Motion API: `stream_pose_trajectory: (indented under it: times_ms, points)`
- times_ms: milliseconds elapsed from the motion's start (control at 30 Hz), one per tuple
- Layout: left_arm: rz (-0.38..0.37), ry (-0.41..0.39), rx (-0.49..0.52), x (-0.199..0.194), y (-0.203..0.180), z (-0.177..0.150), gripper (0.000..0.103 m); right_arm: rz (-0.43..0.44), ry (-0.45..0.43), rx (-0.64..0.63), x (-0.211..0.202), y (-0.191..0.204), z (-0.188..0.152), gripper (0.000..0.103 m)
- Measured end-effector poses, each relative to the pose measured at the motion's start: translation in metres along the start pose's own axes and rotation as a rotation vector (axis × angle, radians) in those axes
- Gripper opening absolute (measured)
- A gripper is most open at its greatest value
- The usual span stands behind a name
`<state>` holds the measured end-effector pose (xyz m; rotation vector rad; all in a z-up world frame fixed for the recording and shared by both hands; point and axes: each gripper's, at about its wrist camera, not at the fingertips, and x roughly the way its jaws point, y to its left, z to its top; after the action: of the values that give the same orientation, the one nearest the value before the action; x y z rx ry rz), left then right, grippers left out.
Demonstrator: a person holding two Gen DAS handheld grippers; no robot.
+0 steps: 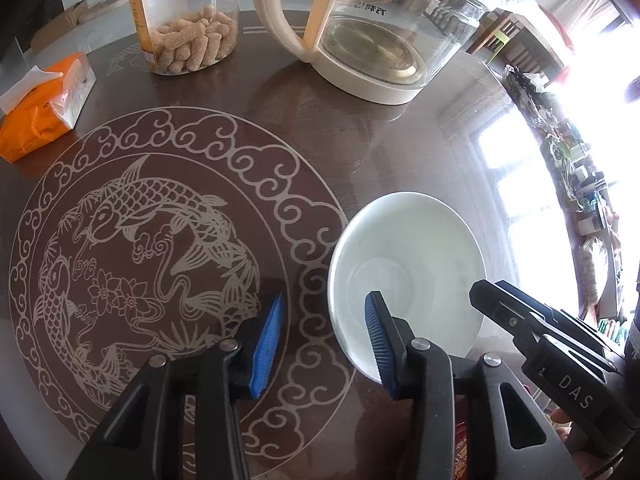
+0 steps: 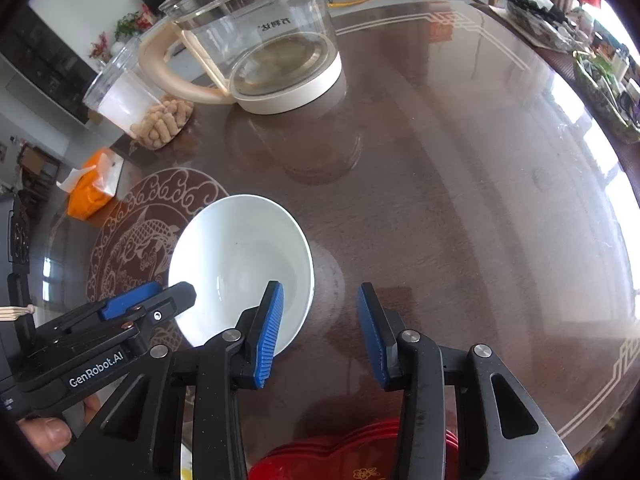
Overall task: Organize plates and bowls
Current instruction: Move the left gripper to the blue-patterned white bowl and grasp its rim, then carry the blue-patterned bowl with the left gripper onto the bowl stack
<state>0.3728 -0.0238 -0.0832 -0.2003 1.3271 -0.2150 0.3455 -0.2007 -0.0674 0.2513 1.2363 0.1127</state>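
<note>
A white bowl (image 1: 406,272) stands upright on the dark glass-topped table; it also shows in the right wrist view (image 2: 240,264). My left gripper (image 1: 324,340) is open, its right finger over the bowl's near-left rim and its left finger over the koi pattern. My right gripper (image 2: 320,332) is open, its left finger over the bowl's near-right rim and its right finger over bare table. Each gripper appears in the other's view, the right one (image 1: 552,336) and the left one (image 2: 132,308), on either side of the bowl. Red plates (image 2: 360,452) lie at the near edge under my right gripper.
A glass kettle (image 1: 372,32) with a cream handle and base stands behind the bowl. A jar of snack sticks (image 1: 184,20) and an orange tissue pack (image 1: 40,108) sit at the far left. A round koi-pattern turntable (image 1: 160,260) lies left of the bowl. Clutter lines the far right edge (image 2: 600,80).
</note>
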Motion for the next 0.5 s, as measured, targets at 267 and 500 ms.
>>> stream_pose_trajectory:
  times_ms: [267, 500]
  points:
    - [-0.013, -0.025, 0.001, 0.008, -0.008, 0.008, 0.010, -0.007, 0.016, -0.018, 0.015, 0.007, 0.010, 0.012]
    - [-0.017, -0.026, -0.007, 0.006, -0.003, 0.008, 0.006, -0.017, 0.029, -0.055, 0.020, 0.014, 0.007, 0.007]
